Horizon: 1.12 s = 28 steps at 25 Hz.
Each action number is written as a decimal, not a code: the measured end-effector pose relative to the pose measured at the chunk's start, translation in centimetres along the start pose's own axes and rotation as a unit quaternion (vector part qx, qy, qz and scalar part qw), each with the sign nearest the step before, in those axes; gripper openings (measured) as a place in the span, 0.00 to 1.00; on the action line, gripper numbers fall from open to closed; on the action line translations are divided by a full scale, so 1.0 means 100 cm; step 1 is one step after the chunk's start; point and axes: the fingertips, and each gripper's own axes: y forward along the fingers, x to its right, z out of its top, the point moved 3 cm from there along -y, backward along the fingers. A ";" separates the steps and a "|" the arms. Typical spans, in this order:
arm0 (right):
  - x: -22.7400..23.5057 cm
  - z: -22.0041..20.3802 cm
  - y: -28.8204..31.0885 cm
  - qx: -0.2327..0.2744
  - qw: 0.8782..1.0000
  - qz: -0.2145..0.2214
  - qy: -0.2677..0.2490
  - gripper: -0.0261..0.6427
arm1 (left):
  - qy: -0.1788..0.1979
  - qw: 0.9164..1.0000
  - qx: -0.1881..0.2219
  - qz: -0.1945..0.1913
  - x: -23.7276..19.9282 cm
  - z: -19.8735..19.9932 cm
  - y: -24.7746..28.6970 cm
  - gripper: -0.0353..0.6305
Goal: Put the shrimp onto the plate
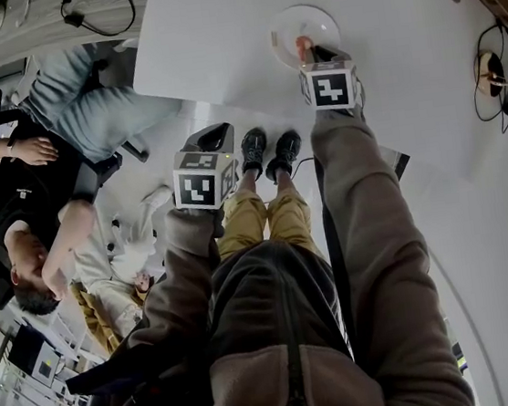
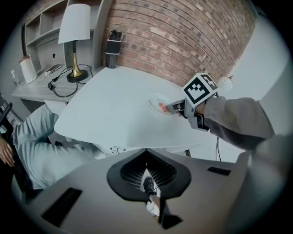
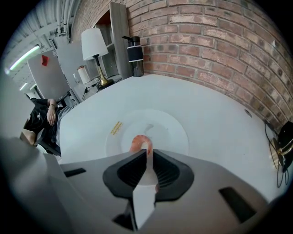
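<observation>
Curving like a hook, the shrimp [image 3: 138,143] is seen as a pale orange-pink body with a lighter, almost white inner edge. It is held at the tips of the right tongs [image 3: 147,151], whose jaws are drawn nearly together and seem to be clamped on it. Only a thin slit is left between them, and a small pink bit is seen lower in this slit. The shrimp is found over the near part of the round white plate [image 3: 171,132], which lies on the white worktop [image 3: 210,100].

Whether the shrimp touches the plate or hangs just above it cannot be told, because its lower part is covered by the jaws. In the head view only a small pink spot is shown at the plate, and the rest is hidden by the tongs themselves. A small yellow mark [image 3: 116,128] on the plate rim is too small to be read.

The left tongs [image 2: 146,151] are held beyond the worktop edge, well apart from the plate. Their jaws meet at the tips and nothing is gripped. A shoe [image 2: 149,184] is seen through a small opening below the tips.
</observation>
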 end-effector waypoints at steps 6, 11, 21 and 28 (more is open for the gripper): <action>0.005 -0.005 -0.027 0.043 0.999 -0.005 0.006 0.09 | 0.010 1.000 0.010 0.001 0.011 0.005 -0.006 0.06; 0.002 0.005 -0.093 0.110 0.994 -0.015 0.000 0.04 | 0.036 0.998 0.044 -0.007 0.036 0.031 -0.020 0.06; -0.007 0.037 -0.258 0.263 0.964 -0.041 -0.004 0.04 | 0.089 0.978 0.190 -0.008 0.095 0.120 -0.107 0.06; -0.009 0.061 -0.374 0.353 0.933 -0.067 0.016 0.04 | 0.168 0.932 0.315 -0.060 0.178 0.192 -0.204 0.06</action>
